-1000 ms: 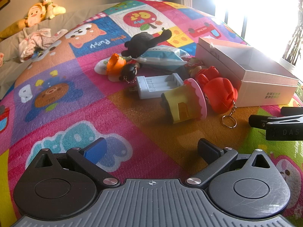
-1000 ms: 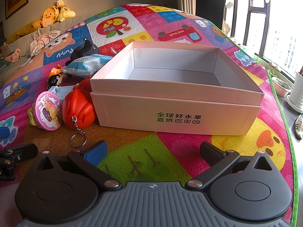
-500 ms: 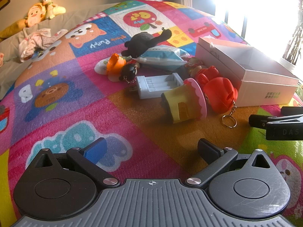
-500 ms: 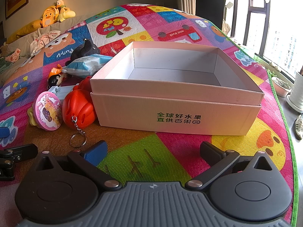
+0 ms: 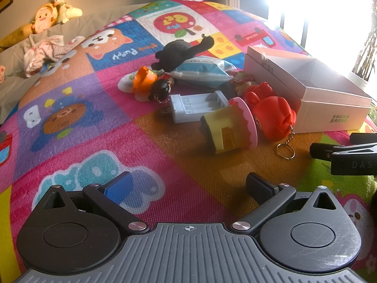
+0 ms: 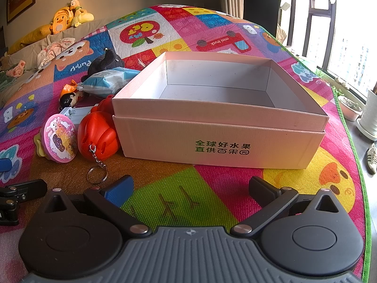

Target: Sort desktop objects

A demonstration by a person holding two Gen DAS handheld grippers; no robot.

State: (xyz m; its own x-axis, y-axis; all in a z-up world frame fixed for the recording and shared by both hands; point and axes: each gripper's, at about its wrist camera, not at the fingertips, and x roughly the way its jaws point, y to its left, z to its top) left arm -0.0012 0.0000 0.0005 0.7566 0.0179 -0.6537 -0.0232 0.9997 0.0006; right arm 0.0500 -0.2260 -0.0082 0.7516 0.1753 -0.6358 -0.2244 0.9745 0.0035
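An open cardboard box [image 6: 219, 139] with green lettering stands on the colourful play mat, nothing inside it. Left of it lie a red keychain toy [image 6: 97, 136] [image 5: 274, 115], a yellow toy house with a pink round lid [image 5: 229, 129] [image 6: 60, 139], a white battery charger [image 5: 196, 106], a small dark-haired doll [image 5: 161, 89], an orange cup [image 5: 143, 79], a blue-white wipes pack [image 5: 202, 70] and a black plush [image 5: 181, 49]. My left gripper [image 5: 187, 184] hovers open short of the toy house. My right gripper [image 6: 190, 187] is open in front of the box.
The play mat [image 5: 77, 115] covers the whole surface. At the far left are a rumpled cloth [image 5: 44, 52] and yellow plush toys [image 6: 68, 18]. A window, plant pots [image 6: 353, 108] and a shoe [image 6: 372, 158] lie beyond the mat's right edge.
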